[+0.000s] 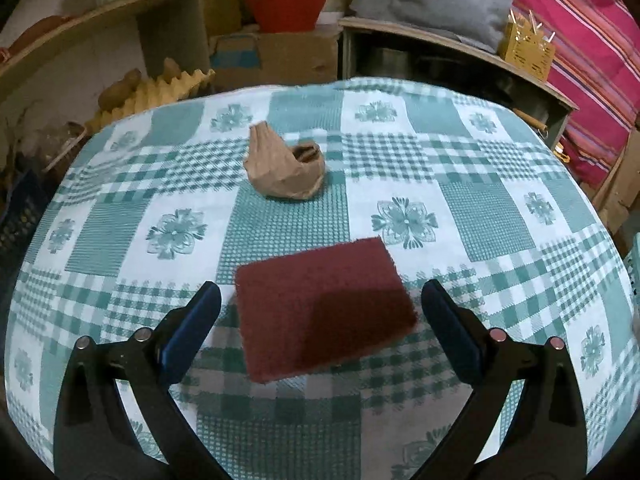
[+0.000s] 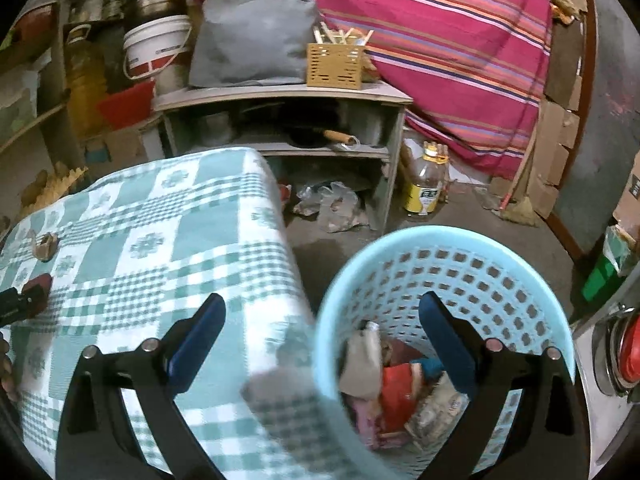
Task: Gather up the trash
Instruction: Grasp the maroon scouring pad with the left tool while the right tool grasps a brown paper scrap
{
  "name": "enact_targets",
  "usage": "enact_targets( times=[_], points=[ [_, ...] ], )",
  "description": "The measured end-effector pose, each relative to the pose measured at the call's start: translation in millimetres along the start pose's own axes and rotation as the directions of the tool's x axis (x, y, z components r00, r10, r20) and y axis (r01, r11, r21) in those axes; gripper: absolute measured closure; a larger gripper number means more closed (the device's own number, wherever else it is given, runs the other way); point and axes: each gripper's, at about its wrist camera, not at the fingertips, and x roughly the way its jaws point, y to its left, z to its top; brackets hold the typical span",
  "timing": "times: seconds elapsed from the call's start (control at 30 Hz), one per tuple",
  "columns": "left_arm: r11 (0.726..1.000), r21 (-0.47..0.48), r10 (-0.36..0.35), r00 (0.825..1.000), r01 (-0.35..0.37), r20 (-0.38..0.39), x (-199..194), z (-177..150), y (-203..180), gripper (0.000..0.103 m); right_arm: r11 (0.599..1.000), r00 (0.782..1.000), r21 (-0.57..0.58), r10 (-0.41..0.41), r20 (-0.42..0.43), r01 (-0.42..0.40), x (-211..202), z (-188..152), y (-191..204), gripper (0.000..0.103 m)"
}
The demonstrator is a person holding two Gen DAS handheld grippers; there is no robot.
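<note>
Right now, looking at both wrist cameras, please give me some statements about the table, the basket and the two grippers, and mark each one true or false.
1. The dark red scouring pad lies flat on the checked tablecloth. True.
2. The left gripper is closed on the pad. False: its jaws stand open on either side of the pad, with cloth showing between each and the pad.
3. The crumpled brown paper bag sits farther from the left gripper than the pad. True.
4. The light blue basket is empty. False: it already holds several pieces of trash.
5. The right gripper carries something. False: its jaws are open and hold nothing.
</note>
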Motion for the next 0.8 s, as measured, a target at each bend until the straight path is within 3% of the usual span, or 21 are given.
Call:
enact_targets(
  times=[0.03,0.3,0.43,0.57,0.7,0.8],
  points=[
    [1.000,0.003,-0.008,1.000,0.008,-0.014,2.4,-0.4,-0.3,0.015,1.000,1.000,-0.003,0.006,-0.001,-0.006,0.6,1.1,5.0,0.008],
    [0.998,0.042,-0.043,0.999,0.044,-0.009,-3.2,-1.6,2.3,0.016,0.996,1.000,-0.081,0.022,0.009,-0.022,-1.4,7.5,59.9,0.008],
    [0.996,0.083,-0.042,0.997,0.037,0.061,-22.9,6.1,14.2,0.016,0.993,0.998,-0.106,0.053,0.016,-0.051,-2.2,10.5,95.7,0.008],
    [0.995,0.098,-0.049,0.990,0.037,0.130,-42.3,14.4,42.4,0.016,0.988,0.995,-0.126,0.094,0.016,-0.091,-0.2,9.8,135.1,0.008],
    [0.998,0.048,-0.038,0.984,0.030,0.177,-50.1,21.5,84.4,0.016,0.978,0.990,-0.162,0.137,0.016,-0.132,2.2,11.0,184.0,0.008],
    [1.000,0.013,0.014,0.975,-0.017,0.222,-56.8,24.1,114.1,0.016,0.966,0.985,-0.201,0.170,0.007,-0.165,6.1,12.5,225.1,0.008]
  ],
)
